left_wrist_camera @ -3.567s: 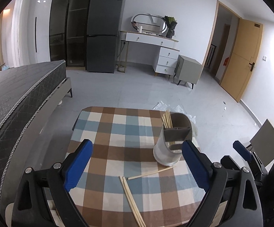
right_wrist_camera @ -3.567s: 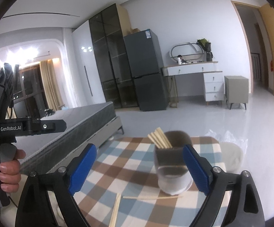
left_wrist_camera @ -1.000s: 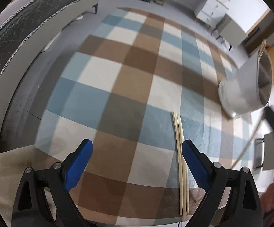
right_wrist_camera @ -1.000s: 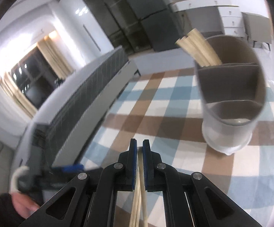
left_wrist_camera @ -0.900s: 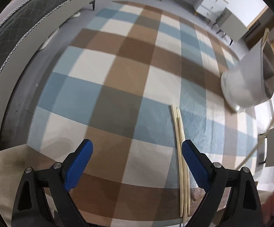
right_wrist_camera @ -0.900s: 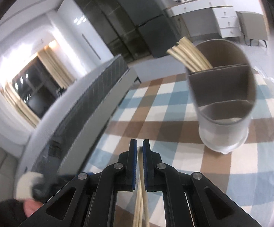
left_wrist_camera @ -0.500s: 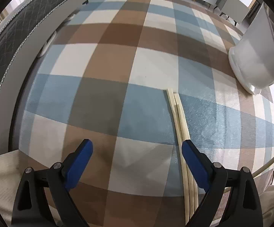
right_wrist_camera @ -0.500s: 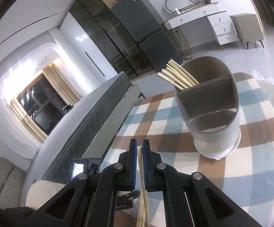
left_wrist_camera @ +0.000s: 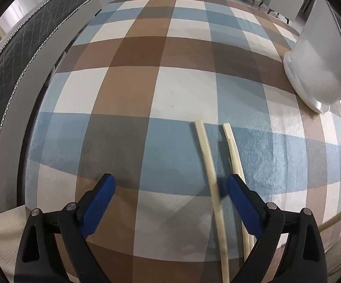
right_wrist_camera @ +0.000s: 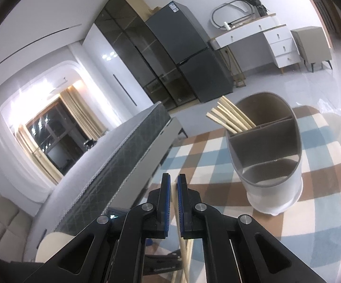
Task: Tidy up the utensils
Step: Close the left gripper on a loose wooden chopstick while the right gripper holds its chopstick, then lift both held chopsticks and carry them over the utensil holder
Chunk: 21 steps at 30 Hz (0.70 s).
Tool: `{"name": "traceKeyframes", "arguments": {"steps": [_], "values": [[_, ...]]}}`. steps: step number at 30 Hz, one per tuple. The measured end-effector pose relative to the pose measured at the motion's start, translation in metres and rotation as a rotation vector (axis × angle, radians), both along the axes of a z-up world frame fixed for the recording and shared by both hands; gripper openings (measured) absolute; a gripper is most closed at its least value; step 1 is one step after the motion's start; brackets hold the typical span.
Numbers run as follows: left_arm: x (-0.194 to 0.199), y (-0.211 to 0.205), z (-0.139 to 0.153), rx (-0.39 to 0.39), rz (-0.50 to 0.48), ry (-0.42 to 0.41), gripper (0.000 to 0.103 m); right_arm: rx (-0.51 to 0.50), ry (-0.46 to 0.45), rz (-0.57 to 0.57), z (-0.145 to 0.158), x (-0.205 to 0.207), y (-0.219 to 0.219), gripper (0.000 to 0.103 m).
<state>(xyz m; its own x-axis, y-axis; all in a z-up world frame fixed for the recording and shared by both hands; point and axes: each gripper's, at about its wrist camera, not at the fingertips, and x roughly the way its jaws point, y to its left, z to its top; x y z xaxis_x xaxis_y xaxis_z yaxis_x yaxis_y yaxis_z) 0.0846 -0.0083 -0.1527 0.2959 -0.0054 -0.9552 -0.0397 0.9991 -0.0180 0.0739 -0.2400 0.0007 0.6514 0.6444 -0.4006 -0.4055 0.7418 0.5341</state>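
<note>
The right gripper (right_wrist_camera: 173, 186) has its fingers clamped on a single chopstick (right_wrist_camera: 175, 204), which runs back between the pads toward the camera. The left gripper (left_wrist_camera: 170, 195) points steeply down with its fingers spread wide and nothing between the pads. Two loose chopsticks (left_wrist_camera: 211, 179) lie on the checked worktop (left_wrist_camera: 128, 89) by its right finger (left_wrist_camera: 237, 193). The utensil holder (right_wrist_camera: 268, 155) stands upright on the worktop, with more chopsticks (right_wrist_camera: 229, 118) leaning in its rear compartment.
</note>
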Motion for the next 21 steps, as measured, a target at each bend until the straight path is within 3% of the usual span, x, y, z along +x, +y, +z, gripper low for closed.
{"name": "traceKeyframes", "arguments": {"steps": [9,11,14,18,21], "values": [[0.030,0.006,0.002,-0.004,0.005,0.021,0.083,-0.013,-0.003,0.003,0.000,0.005,0.008,0.005],[0.036,0.008,0.004,-0.004,0.010,0.028,0.075,-0.013,0.007,-0.002,-0.003,0.007,0.006,0.005],[0.043,0.004,0.006,-0.002,-0.007,0.042,0.052,-0.005,0.031,-0.010,-0.006,0.012,0.002,0.005],[0.048,-0.009,0.009,-0.007,-0.047,0.076,0.006,0.034,0.040,-0.028,-0.004,0.016,-0.005,0.005],[0.037,-0.009,0.009,-0.006,-0.033,0.092,0.002,0.038,0.034,-0.020,-0.001,0.016,-0.003,0.005]]}}
